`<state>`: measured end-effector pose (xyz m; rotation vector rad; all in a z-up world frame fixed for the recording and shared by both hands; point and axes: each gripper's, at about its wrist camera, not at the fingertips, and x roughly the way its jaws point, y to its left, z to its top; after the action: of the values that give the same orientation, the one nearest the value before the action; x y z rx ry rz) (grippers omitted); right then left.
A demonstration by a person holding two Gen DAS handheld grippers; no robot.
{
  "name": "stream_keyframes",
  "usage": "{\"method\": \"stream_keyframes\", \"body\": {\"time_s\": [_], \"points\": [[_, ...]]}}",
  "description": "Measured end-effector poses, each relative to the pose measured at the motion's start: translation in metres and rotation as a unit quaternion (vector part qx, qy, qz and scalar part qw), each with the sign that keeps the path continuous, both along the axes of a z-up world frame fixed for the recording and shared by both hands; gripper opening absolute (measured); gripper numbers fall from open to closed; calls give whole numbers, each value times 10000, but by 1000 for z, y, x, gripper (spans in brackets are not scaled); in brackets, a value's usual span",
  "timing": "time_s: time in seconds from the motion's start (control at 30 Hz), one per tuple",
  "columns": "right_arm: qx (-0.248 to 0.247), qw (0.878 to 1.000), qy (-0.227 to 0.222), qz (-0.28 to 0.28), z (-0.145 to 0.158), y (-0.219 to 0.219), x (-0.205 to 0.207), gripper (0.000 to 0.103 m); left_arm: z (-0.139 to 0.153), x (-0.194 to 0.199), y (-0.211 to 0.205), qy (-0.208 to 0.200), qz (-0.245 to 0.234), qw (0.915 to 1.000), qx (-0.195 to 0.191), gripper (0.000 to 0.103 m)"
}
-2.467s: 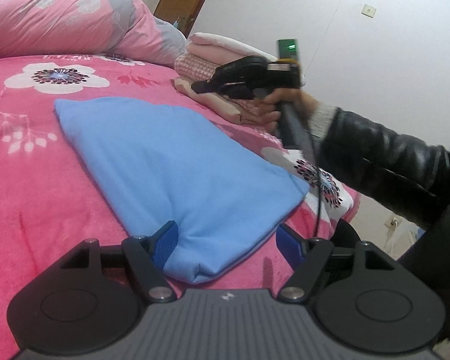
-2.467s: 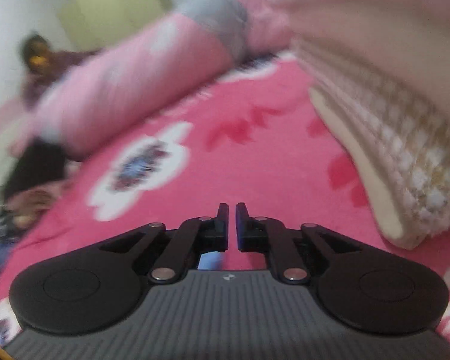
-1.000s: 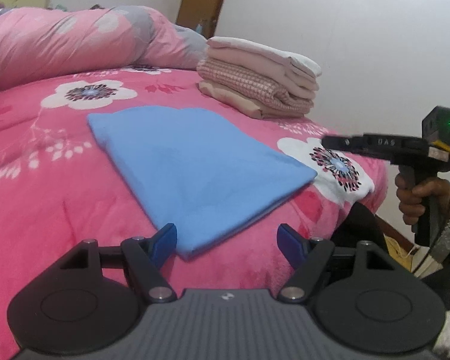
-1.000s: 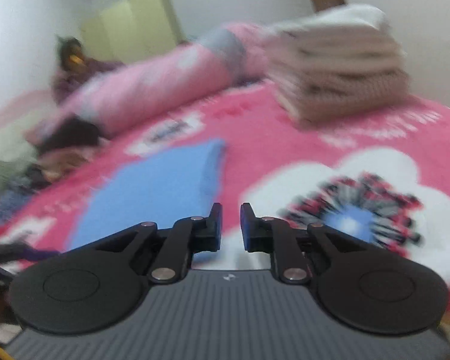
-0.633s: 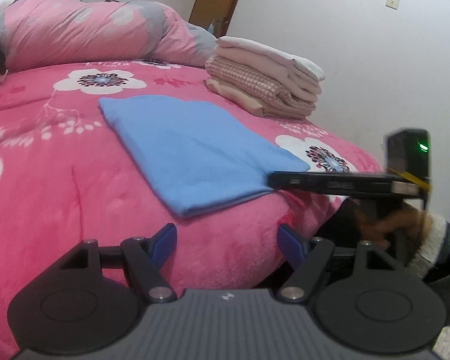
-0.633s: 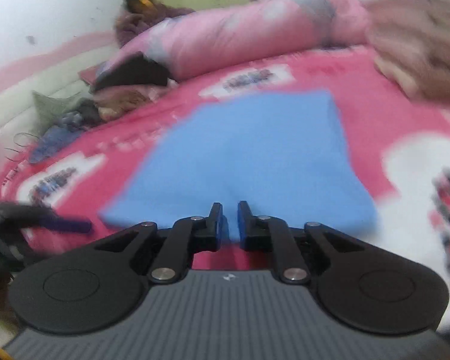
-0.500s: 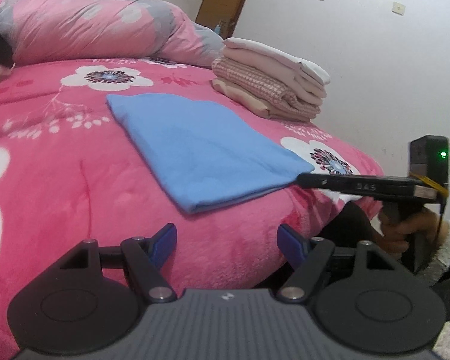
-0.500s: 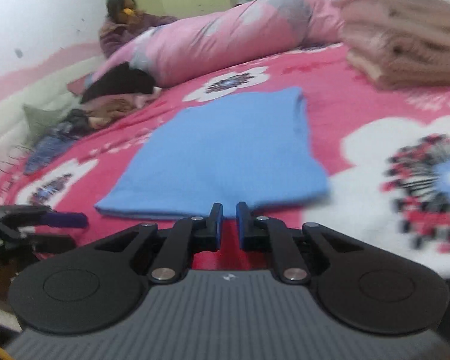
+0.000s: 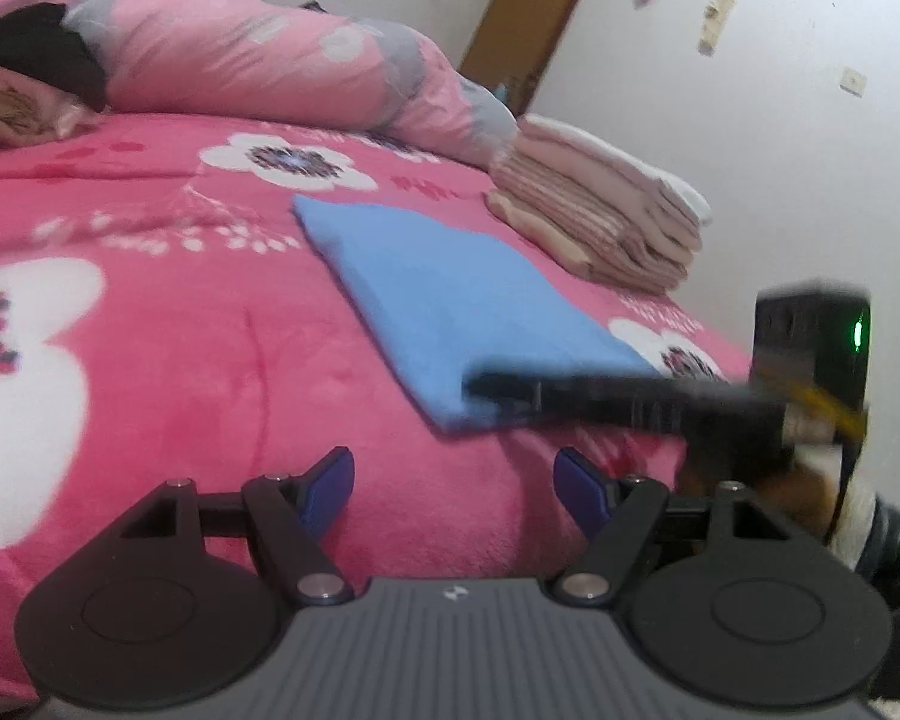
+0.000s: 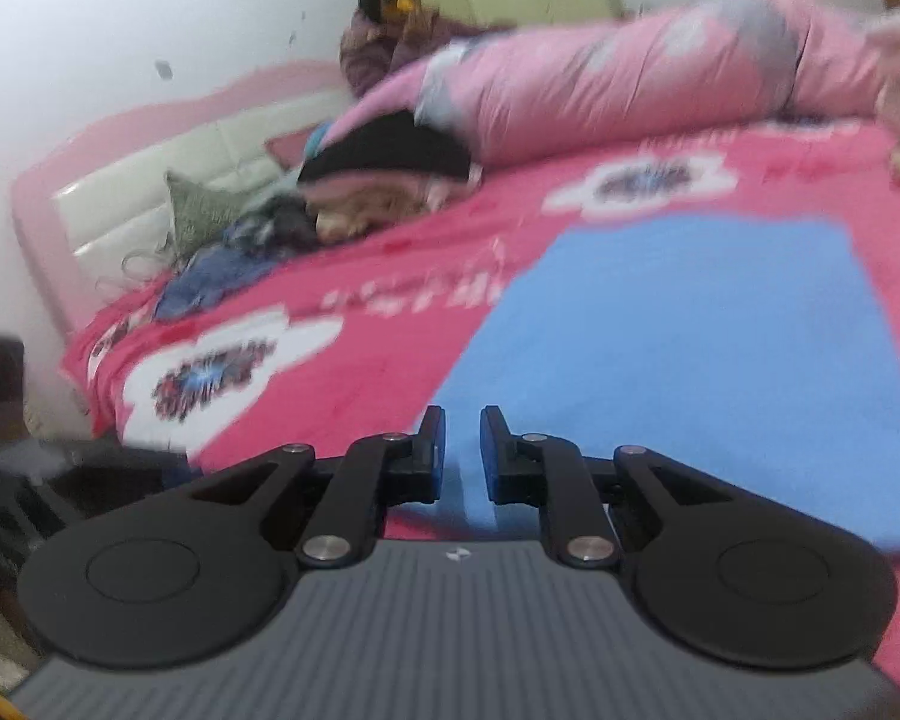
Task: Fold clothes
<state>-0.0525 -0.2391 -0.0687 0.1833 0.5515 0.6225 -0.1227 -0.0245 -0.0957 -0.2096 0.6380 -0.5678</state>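
- The pink floral bedspread (image 9: 150, 360) carries a folded blue garment (image 9: 450, 300) near its edge.
- Left gripper (image 9: 453, 480) hovers wide open, just short of the garment.
- Right gripper (image 10: 462, 456), nearly closed with jaws opening, reaches the garment's near corner, pinching nothing.

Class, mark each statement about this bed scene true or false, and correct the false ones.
1. The blue folded cloth lies flat on the pink floral blanket. True.
2. The stack of folded clothes sits on the blue cloth. False: it sits beside it, on the blanket.
3. The left tool grips the blue cloth. False: its jaws are open and empty.
4. The right tool reaches the cloth's near edge. True.
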Motion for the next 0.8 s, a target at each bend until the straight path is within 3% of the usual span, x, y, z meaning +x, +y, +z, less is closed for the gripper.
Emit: {"method": "stream_keyframes", "body": {"time_s": [0.2, 0.33, 0.43, 0.57, 0.67, 0.8], "points": [[-22, 9974, -51, 719, 1, 4, -23, 13, 12, 11, 10, -164, 244, 9996, 26, 74], [270, 9984, -427, 255, 17, -11, -19, 13, 20, 19, 12, -271, 298, 9991, 134, 74], [413, 9981, -461, 29, 16, -13, -5, 13, 25, 25, 13, -320, 319, 9987, 214, 74], [170, 9986, -136, 482, -4, 9, 0, 13, 26, 37, 11, -305, 295, 9988, 228, 74], [267, 9950, -112, 957, -6, 10, -14, 13, 24, 50, 2, -251, 178, 9992, 266, 74], [415, 9976, -311, 458, 12, -28, -20, 13, 23, 65, -16, -300, -58, 9990, 334, 74]]}}
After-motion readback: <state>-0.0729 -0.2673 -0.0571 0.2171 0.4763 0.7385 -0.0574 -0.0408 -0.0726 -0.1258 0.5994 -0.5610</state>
